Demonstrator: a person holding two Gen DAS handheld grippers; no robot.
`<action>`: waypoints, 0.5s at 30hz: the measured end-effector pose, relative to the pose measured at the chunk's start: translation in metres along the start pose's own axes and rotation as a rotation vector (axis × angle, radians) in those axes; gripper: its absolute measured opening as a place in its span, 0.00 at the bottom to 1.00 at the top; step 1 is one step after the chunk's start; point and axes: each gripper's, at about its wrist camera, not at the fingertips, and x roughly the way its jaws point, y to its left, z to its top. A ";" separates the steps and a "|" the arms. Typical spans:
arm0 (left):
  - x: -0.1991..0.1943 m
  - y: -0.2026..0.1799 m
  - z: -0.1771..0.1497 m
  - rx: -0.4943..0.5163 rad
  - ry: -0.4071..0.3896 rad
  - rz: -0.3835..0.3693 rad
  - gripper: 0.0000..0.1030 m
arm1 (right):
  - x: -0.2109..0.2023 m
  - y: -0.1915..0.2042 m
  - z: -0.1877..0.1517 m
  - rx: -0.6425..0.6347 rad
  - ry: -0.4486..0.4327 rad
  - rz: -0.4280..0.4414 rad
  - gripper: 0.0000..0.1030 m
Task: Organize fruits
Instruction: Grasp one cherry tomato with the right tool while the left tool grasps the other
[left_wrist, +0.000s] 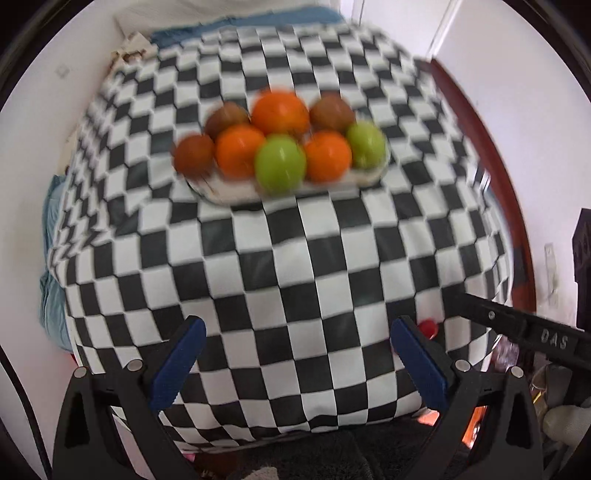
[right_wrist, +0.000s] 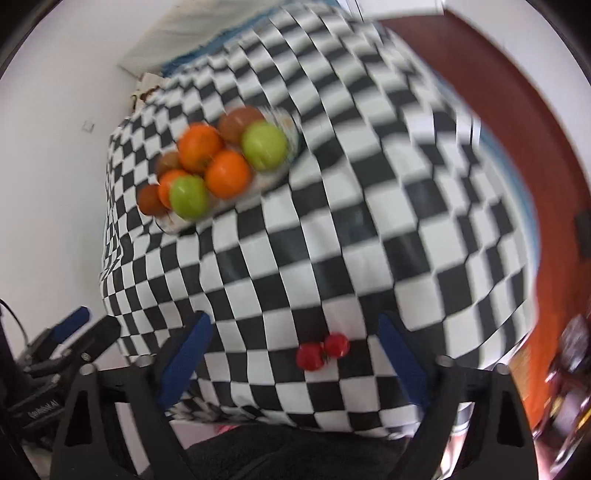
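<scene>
A clear glass dish (left_wrist: 229, 194) on the checkered table holds several fruits: orange ones (left_wrist: 280, 112), two green apples (left_wrist: 280, 164) and brownish-red ones (left_wrist: 194, 155). The dish also shows in the right wrist view (right_wrist: 173, 225), far left. Two small red tomatoes (right_wrist: 322, 352) lie on the cloth near the front edge, between my right gripper's fingers. My left gripper (left_wrist: 295, 332) is open and empty, well short of the dish. My right gripper (right_wrist: 295, 328) is open and empty, over the front edge. One tomato (left_wrist: 428, 328) peeks out beside my left gripper's right finger.
The black-and-white checkered cloth (left_wrist: 295, 258) covers the table. A white wall lies left, a dark red wooden edge (left_wrist: 480, 147) runs along the right. The other gripper's black body (left_wrist: 535, 332) reaches in at right; in the right wrist view it sits at lower left (right_wrist: 66, 350).
</scene>
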 end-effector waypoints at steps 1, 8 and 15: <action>0.014 -0.004 -0.002 0.005 0.042 -0.003 1.00 | 0.014 -0.014 -0.001 0.046 0.039 0.026 0.59; 0.065 -0.021 -0.014 0.023 0.197 -0.030 1.00 | 0.068 -0.058 -0.014 0.186 0.135 0.082 0.51; 0.074 -0.041 -0.023 0.073 0.227 -0.061 1.00 | 0.085 -0.051 -0.014 0.122 0.135 0.029 0.27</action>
